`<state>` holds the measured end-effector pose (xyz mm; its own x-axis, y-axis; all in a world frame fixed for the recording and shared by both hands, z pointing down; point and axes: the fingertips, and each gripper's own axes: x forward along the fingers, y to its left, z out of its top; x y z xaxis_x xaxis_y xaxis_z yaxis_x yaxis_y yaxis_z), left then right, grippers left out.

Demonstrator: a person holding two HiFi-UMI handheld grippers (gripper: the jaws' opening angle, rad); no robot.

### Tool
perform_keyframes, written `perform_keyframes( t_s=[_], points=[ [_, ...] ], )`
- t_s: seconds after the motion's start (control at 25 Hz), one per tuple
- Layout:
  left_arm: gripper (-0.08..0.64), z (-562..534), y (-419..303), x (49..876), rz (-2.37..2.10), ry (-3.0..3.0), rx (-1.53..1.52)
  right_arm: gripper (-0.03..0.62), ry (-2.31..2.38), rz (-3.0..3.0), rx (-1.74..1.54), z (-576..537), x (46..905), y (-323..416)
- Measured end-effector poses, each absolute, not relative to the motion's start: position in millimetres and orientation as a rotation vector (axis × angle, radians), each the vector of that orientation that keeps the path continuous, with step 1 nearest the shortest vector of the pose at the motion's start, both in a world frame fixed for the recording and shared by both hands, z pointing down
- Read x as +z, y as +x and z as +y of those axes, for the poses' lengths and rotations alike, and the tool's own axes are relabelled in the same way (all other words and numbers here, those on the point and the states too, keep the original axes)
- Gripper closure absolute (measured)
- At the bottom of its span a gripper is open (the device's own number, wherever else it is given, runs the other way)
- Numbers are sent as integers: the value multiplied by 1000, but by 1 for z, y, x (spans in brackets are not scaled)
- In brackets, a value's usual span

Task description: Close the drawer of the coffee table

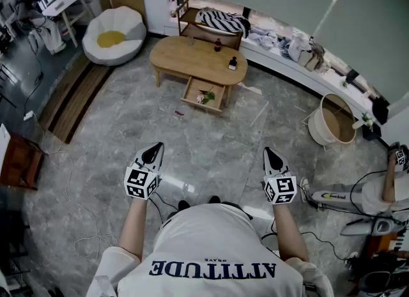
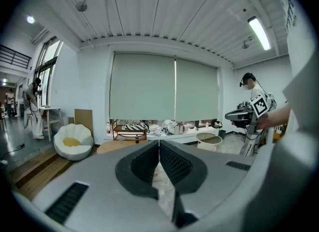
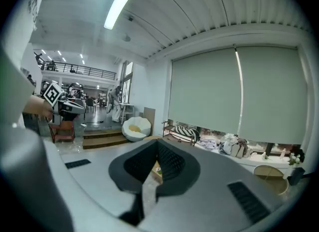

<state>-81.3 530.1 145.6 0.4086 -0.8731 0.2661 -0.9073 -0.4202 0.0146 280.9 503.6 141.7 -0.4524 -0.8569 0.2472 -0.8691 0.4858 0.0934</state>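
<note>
You hold both grippers out ahead of you, well apart from the oval light-wood coffee table (image 1: pixel 185 56), which stands at twelve o'clock across the grey marbled floor (image 1: pixel 128 142). Its shallow wooden drawer (image 1: pixel 214 105) stands pulled out toward you from the table's near side. It holds a few small green, white and red bits, possibly a sprig of leaves, though they are too small to name. Your left gripper (image 1: pixel 153 151) has its jaws pressed together with nothing between them, and your right gripper (image 1: pixel 273 157) is closed and empty in the same way. Two small dark bottles (image 1: pixel 232 64) stand on the tabletop toward its one o'clock end. A small red scrap (image 1: pixel 179 113) lies on the floor near the drawer's seven o'clock corner. A round white beanbag chair with a yellow centre (image 1: pixel 114 35) sits at ten o'clock, and a round beige tub (image 1: pixel 323 131) at two o'clock.
</note>
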Motion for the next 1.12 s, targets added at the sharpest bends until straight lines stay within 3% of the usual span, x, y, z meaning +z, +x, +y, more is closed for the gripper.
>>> perform_keyframes(
  t_s=[1.12],
  points=[
    [538, 531, -58, 150, -1648, 2460, 334, 572, 1440, -2522, 86, 488, 145, 304]
  ],
)
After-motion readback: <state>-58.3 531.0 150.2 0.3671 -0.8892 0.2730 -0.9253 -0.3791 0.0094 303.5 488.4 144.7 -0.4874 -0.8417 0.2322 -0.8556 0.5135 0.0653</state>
